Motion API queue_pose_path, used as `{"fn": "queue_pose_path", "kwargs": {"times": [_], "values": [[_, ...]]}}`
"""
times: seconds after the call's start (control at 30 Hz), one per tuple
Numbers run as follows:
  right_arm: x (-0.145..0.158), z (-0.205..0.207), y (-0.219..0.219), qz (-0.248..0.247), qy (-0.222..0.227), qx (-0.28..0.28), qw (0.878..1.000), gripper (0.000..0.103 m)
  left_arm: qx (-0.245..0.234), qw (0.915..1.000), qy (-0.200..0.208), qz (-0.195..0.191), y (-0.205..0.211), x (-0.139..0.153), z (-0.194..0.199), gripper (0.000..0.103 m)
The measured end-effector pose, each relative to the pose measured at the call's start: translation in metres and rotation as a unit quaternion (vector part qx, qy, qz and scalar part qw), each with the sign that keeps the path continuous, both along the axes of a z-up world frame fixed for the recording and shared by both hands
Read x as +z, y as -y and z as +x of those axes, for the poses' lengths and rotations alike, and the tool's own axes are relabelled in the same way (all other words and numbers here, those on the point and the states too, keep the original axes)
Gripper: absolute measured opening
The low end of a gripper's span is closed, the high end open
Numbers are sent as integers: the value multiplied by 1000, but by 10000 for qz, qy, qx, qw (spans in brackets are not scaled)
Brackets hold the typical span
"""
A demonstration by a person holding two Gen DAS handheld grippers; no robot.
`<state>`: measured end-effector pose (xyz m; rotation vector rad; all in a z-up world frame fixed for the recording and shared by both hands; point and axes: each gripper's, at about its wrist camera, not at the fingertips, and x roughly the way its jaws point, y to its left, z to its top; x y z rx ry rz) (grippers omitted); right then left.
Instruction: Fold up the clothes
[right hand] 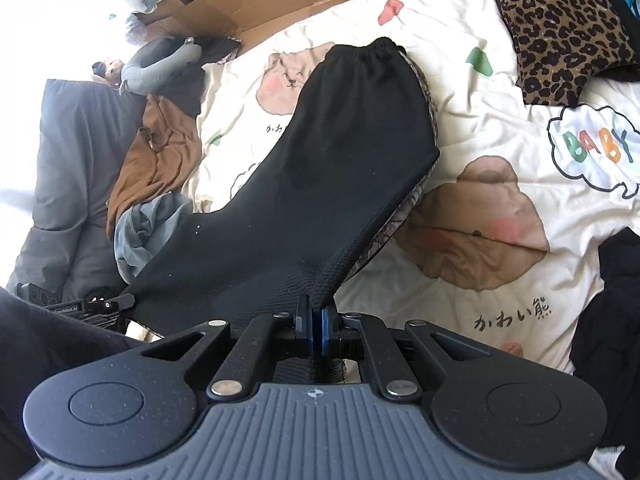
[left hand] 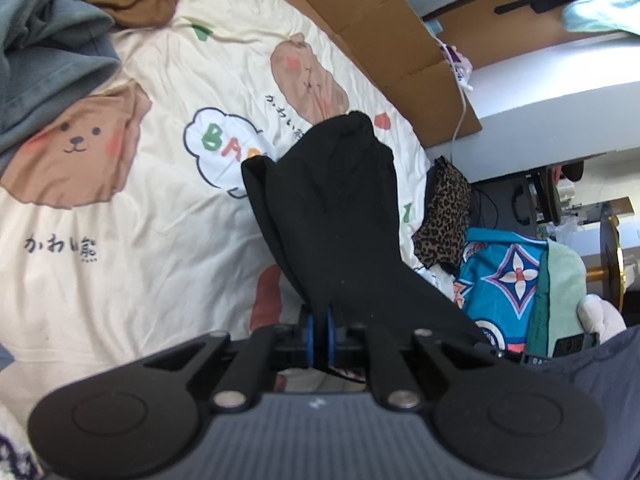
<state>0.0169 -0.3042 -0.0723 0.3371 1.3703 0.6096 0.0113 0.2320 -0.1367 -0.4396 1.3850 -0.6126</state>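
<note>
While each gripper, left gripper (left hand: 319, 326) and right gripper (right hand: 315, 320), pinches it, the black garment (right hand: 320, 168) stretches ahead.

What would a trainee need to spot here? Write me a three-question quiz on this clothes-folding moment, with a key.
1. True or false: both the left claw and the right claw are shut on the black garment.
2. Multiple choice: what does the black garment's gathered elastic end lie on? A) a cardboard box B) the cream bear-print bedspread C) the leopard-print fabric
3. Fill in: the brown garment lies in a pile beside a ____-coloured one.

Key: 1 true; 2 B; 3 grey-blue.
</note>
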Motion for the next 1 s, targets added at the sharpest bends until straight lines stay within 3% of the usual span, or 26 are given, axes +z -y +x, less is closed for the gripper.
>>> {"fn": "queue_pose_path", "kwargs": {"times": [0.23,0.4,1.0], "values": [[12,-28,-2,77,-115,-172,9998,2,-40,10000,47,-25,-14,17,-9,7],[12,-47,3,111,-59,-225,9997,2,87,9999,-56,-105,-20,14,-19,7],[-35,-36,15,67,-633,-547,9965,2,189,9990,-375,-130,-4,-13,12,7]]}}
